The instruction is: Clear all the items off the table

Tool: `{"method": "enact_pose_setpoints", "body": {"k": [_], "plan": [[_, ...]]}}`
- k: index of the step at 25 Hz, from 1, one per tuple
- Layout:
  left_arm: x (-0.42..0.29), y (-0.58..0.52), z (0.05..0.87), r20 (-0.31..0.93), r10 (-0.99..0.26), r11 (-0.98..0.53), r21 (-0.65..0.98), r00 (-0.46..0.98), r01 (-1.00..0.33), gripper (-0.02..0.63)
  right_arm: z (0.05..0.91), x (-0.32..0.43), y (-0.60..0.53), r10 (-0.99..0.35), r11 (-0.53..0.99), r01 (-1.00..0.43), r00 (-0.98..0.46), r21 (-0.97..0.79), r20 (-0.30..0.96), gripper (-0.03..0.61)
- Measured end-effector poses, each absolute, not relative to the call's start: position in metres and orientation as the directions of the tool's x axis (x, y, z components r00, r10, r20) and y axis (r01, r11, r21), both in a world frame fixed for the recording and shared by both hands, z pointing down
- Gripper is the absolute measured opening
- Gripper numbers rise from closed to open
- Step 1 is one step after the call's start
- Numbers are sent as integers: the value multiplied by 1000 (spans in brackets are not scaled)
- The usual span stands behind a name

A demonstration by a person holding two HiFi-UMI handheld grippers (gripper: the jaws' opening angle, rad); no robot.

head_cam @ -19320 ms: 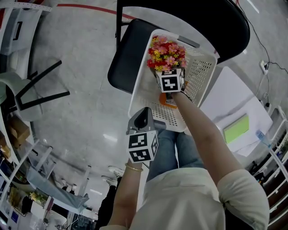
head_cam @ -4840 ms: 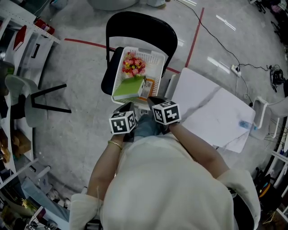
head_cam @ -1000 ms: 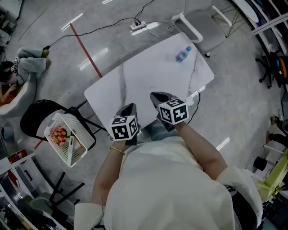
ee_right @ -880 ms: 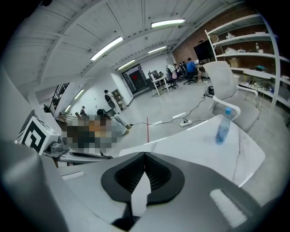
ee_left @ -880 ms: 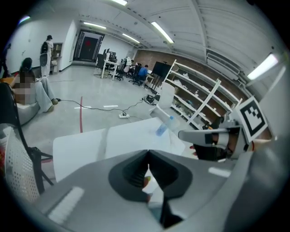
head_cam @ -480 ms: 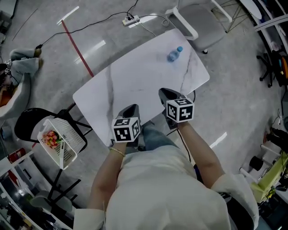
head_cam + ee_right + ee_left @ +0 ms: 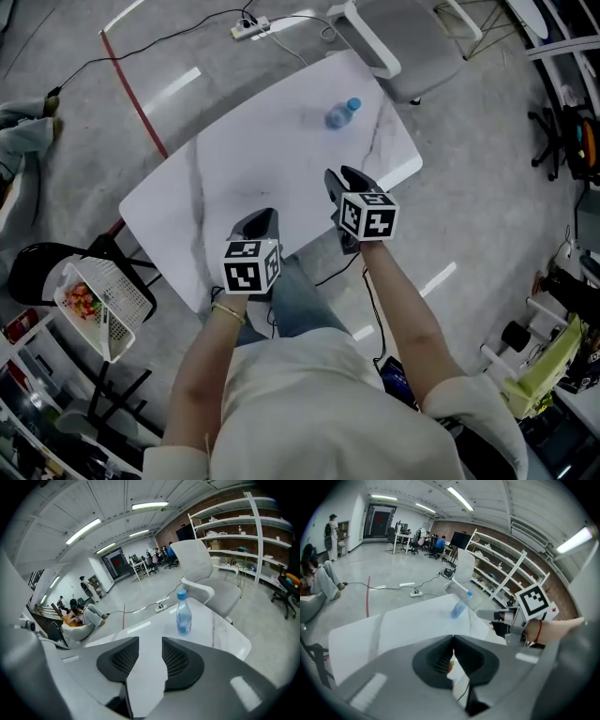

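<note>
While the water bottle (image 7: 341, 113) stands upright near the far edge of the surface (image 7: 246, 161), left tool (image 7: 256, 221) clenched shut and empty, well short of the bottle, right tool (image 7: 343, 182) nearer it, jaws just been opening (nothing between them).

Your bottle (image 7: 340, 113) stands upright on the table (image 7: 234, 155), toward its far right end. Just past that end there's a chair (image 7: 403, 42) on the floor. Your left gripper (image 7: 260, 218) and right gripper (image 7: 339, 179) are side by side over the near edge, well short of the bottle. Off to your left, clear of the table, the basket (image 7: 112, 309) sits on a second chair (image 7: 33, 267), with flowers (image 7: 81, 300) inside it.
</note>
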State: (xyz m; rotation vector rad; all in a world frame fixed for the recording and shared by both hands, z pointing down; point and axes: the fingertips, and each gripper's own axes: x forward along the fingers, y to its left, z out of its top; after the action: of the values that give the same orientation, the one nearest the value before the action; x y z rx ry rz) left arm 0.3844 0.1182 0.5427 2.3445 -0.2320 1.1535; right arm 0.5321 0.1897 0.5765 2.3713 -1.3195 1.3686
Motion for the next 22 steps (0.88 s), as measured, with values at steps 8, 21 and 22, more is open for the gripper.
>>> {"method": "enact_pose_setpoints", "body": {"k": [8,21,22], "plan": [[415,116,568,799,91,-871,353,594,-341,9,620,583,187,-590,-665,-695,266,-272,762,210],[449,109,610,824,126,-878,352,552,-325,9,699,650,170,-512,-696,-692,292,-191,808,281],[450,108,613,825,128,-876,354,551,-326,9,705,653,168,-503,-700,-691,294,-183,813,282]]}}
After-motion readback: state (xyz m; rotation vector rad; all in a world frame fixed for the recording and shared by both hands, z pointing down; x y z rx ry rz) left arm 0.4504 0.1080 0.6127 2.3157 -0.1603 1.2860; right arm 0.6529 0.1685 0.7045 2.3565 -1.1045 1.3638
